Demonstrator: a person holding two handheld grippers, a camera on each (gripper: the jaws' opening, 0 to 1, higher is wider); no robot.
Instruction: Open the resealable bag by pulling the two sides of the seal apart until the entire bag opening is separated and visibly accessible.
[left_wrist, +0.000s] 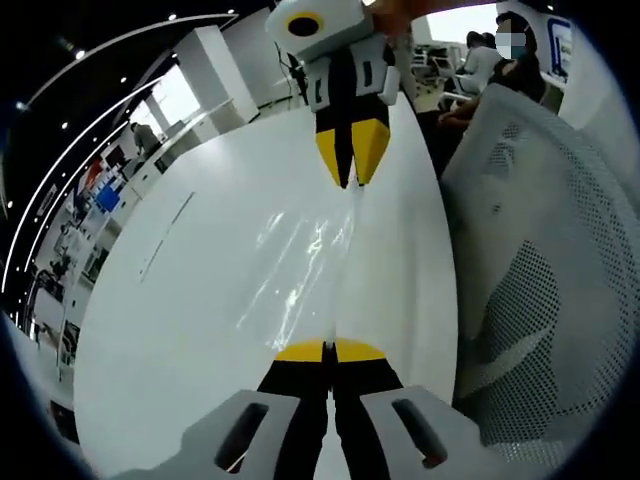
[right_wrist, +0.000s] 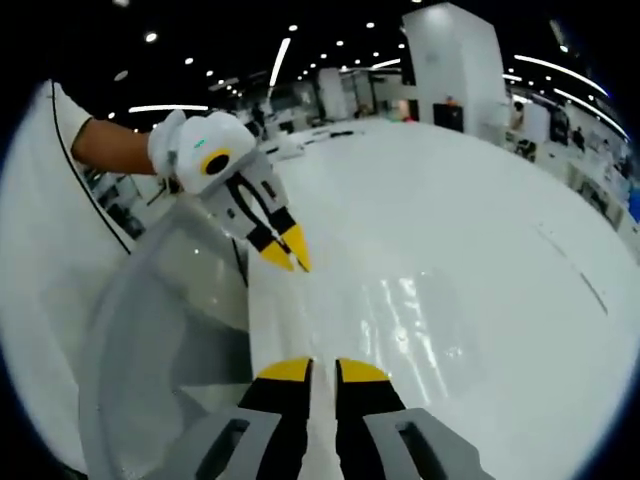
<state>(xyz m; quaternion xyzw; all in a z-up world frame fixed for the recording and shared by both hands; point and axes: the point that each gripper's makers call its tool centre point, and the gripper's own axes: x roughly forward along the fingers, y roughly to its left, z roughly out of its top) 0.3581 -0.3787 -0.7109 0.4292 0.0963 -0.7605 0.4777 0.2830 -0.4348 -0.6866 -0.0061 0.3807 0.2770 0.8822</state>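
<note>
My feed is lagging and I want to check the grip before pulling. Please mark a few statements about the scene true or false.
1. The left claw is shut on the clear bag. True.
2. The right claw hangs open, away from the bag. False: it is shut on the bag's other end.
3. The bag is stretched between the two claws over a white table. True.
4. The bag is packed with red sweets. False: it looks clear, and nothing can be seen inside.
5. A wooden stool stands beside the table. False: it is a white mesh chair.
</note>
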